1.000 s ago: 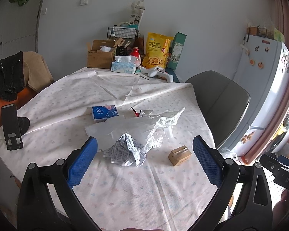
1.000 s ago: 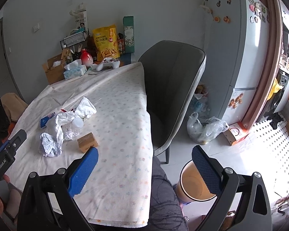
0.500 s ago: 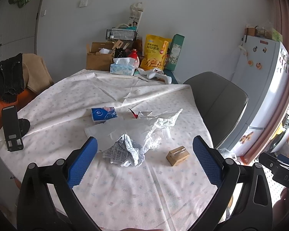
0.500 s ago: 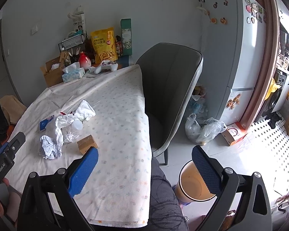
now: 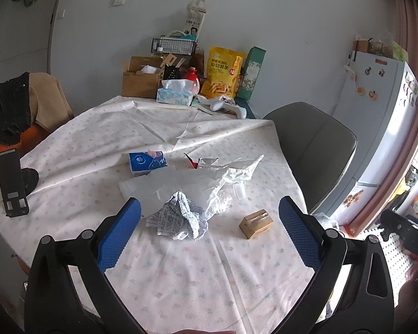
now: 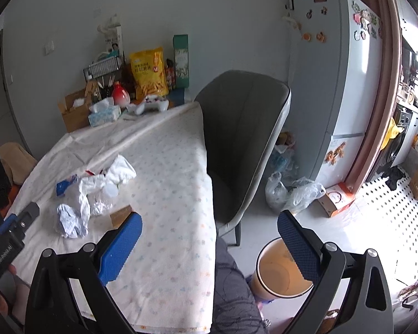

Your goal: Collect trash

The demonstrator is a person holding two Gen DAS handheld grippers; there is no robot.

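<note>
A pile of trash lies mid-table: a crumpled printed paper (image 5: 181,220), a clear plastic bag (image 5: 203,178), a blue tissue packet (image 5: 147,161), a red-and-white wrapper (image 5: 193,162) and a small brown box (image 5: 255,223). My left gripper (image 5: 209,231) is open and empty, held above the table just short of the crumpled paper. My right gripper (image 6: 209,243) is open and empty, over the table's right edge. The pile also shows in the right wrist view (image 6: 72,217). An orange trash bin (image 6: 281,272) stands on the floor below the right gripper.
A grey chair (image 6: 245,128) stands at the table's right side. Boxes, a tissue box (image 5: 174,94) and a yellow snack bag (image 5: 223,72) crowd the far end. A black phone stand (image 5: 12,183) sits at the left edge. Plastic bags (image 6: 292,192) lie by the fridge (image 6: 337,83).
Both grippers have drawn back and risen slightly; the trash pile sits a little farther off in both views. Nothing on the table has moved.
</note>
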